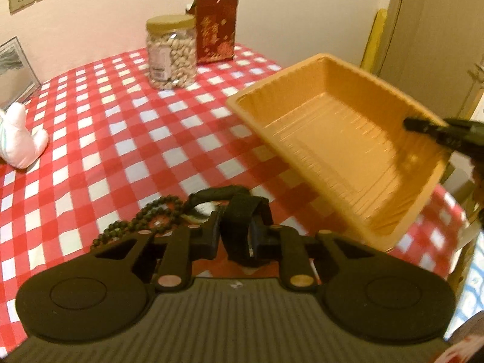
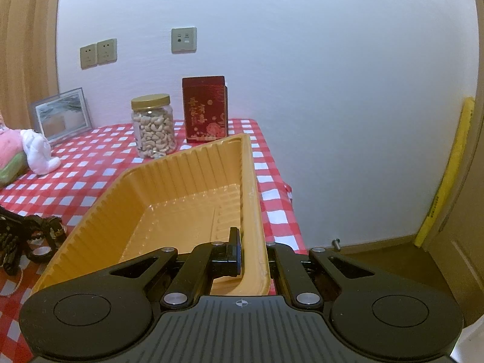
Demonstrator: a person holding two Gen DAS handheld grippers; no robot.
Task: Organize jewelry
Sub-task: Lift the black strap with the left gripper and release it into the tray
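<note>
The orange plastic tray [image 2: 169, 187] hangs tilted in the air above the table's [image 1: 99, 139] 3 o'clock edge, empty, pinched by one long wall in the right tongs [image 2: 252, 255], which are closed narrow on that thin rim. The left tongs [image 1: 234, 236] are closed on a black watch strap [image 1: 242, 220] near 6 o'clock of their own view, with a dark bead bracelet [image 1: 145, 220] lying on the cloth just beside them at 9 o'clock.

The grip on the tray is the weak point, in my judgement: a single flimsy wall carries the whole tray, so it could flex, twist or slip out, and anything dropped in while it slopes would slide to the low end or spill. The strap might also snag the beads when lifted.

The table wears a red-and-white checked cloth that may slide or wrinkle. At 12 o'clock stand a jar of cashews [image 2: 153, 127] and a red gift box [image 2: 205, 109]; at 9 o'clock, a plush toy [image 2: 37, 151] and a framed picture [image 2: 62, 115]. Behind is a pale wall with sockets [image 2: 98, 53], and a wooden door at 3 o'clock.
</note>
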